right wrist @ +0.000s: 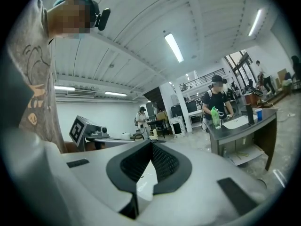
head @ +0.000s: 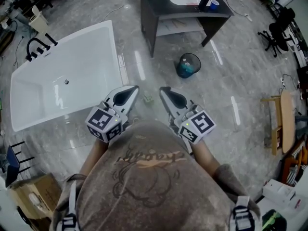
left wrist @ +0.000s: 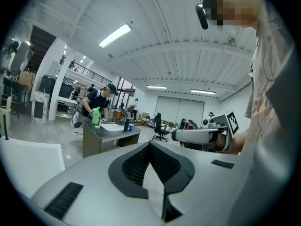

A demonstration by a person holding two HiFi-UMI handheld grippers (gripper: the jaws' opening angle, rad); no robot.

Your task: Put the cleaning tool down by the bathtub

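A white bathtub (head: 72, 71) stands on the grey floor at the left; its white rim (left wrist: 33, 157) also shows in the left gripper view. A small pale-green thing (head: 147, 99), perhaps the cleaning tool, lies on the floor just right of the tub, beyond the two gripper tips. Close to the person's chest I hold my left gripper (head: 132, 89) and right gripper (head: 165, 89) side by side, tilted upward. Both are shut with nothing between the jaws, as the left gripper (left wrist: 149, 142) and right gripper (right wrist: 151, 142) views show.
A dark table (head: 159, 6) with a basin, a green bottle (left wrist: 96, 117) and a blue cup (head: 214, 4) stands ahead. A mesh bin (head: 188, 65) sits on the floor right of centre. Wooden stands (head: 281, 121) and boxes line the right edge. A person (right wrist: 216, 98) works at the table.
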